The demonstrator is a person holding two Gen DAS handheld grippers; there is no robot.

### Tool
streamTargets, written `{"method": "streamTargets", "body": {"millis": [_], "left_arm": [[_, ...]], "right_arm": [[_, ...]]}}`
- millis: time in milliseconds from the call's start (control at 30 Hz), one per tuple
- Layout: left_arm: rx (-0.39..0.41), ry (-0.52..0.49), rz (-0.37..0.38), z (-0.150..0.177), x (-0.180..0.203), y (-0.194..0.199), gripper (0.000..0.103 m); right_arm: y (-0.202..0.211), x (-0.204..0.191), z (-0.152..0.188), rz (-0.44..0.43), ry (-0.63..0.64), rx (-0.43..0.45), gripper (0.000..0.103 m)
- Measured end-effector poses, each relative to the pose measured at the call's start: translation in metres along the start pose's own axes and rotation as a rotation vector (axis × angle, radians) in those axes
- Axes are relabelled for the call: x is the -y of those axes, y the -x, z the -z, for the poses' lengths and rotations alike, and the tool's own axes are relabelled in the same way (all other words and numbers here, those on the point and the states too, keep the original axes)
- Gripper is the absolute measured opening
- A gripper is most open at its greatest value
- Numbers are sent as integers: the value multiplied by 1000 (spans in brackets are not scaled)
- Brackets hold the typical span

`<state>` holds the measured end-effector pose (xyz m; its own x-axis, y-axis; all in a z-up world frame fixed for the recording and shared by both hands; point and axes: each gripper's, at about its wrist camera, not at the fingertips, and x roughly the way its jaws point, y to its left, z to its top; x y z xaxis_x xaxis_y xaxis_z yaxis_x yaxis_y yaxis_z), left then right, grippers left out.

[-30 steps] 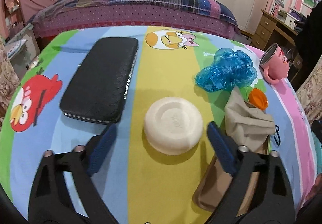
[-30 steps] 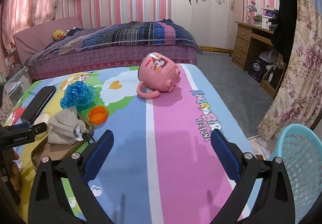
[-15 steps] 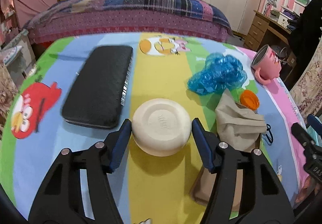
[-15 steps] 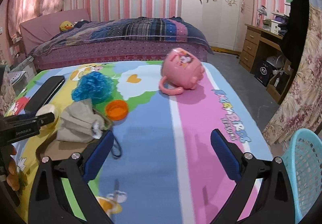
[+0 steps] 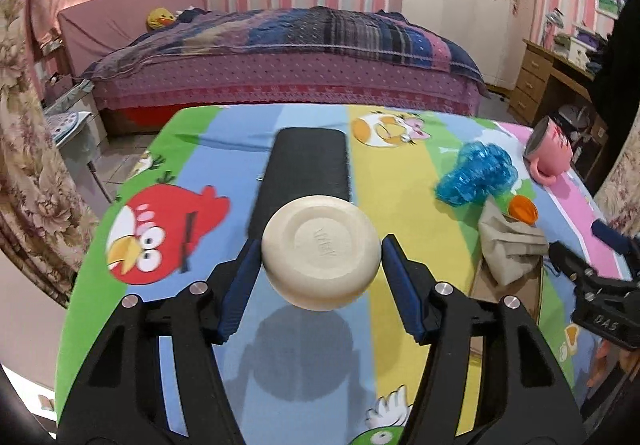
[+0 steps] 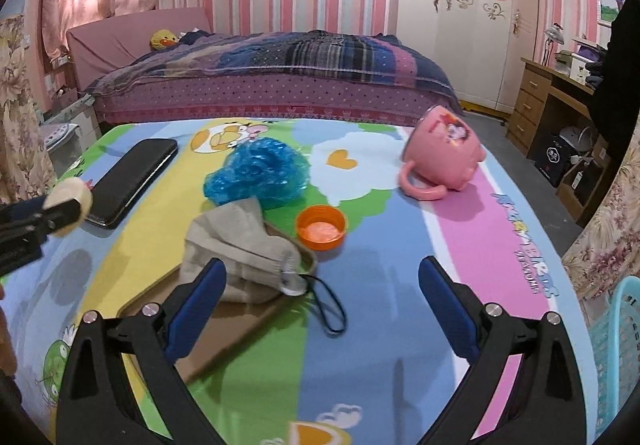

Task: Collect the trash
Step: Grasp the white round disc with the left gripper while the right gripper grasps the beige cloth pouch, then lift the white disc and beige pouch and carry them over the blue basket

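Note:
My left gripper point(image 5: 318, 265) is shut on a round cream disc point(image 5: 320, 251) and holds it lifted above the cartoon tablecloth; its shadow lies below. The disc also shows at the left edge of the right wrist view point(image 6: 72, 201). My right gripper point(image 6: 320, 297) is open and empty above the table, near a beige cloth pouch point(image 6: 236, 257) on a brown tray point(image 6: 208, 329). A crumpled blue plastic bag point(image 6: 258, 175) and an orange cap point(image 6: 321, 231) lie beyond the pouch.
A black case point(image 5: 304, 173) lies behind the disc. A pink mug point(image 6: 444, 155) lies on its side at the far right of the table. A light blue basket point(image 6: 618, 345) stands off the table's right edge. A bed stands behind.
My left gripper closed on the cream disc and lifted it off the table. My right gripper moved left, toward the pouch and orange cap.

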<state>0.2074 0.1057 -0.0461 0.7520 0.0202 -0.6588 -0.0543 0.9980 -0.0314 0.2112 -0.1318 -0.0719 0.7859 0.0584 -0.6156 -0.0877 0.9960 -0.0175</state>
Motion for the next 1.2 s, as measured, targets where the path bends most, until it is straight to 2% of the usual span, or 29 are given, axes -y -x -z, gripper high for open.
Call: {"method": "streamTargets", "body": {"millis": [233, 467, 500, 567, 600, 667, 700, 800, 967, 1200], "left_arm": [[-14, 51, -23, 1, -24, 4, 61], [-21, 71, -22, -1, -27, 7, 61], [-21, 73, -18, -2, -27, 7, 61], [-17, 64, -16, -3, -24, 9, 61], [-15, 58, -17, -3, -22, 10, 61], [-8, 41, -21, -5, -18, 12, 61], [-3, 34, -21, -6, -16, 14, 61], [6, 35, -16, -8, -12, 17, 61], [26, 19, -6, -11, -2, 25, 61], [62, 3, 5, -16, 14, 36, 61]], "right_arm": [[-12, -16, 0, -22, 22, -37, 95], [-23, -35, -5, -40, 92, -67, 93], [-25, -36, -5, -51, 91, -74, 89], [-27, -37, -5, -65, 94, -88, 69], [-28, -38, -4, -70, 98, -92, 55], [-26, -40, -4, -80, 107, -81, 49], [-26, -41, -3, -81, 109, -78, 38], [-21, -37, -3, -94, 102, -52, 26], [-1, -22, -8, -89, 70, 20, 22], [20, -6, -10, -84, 85, 36, 22]]}}
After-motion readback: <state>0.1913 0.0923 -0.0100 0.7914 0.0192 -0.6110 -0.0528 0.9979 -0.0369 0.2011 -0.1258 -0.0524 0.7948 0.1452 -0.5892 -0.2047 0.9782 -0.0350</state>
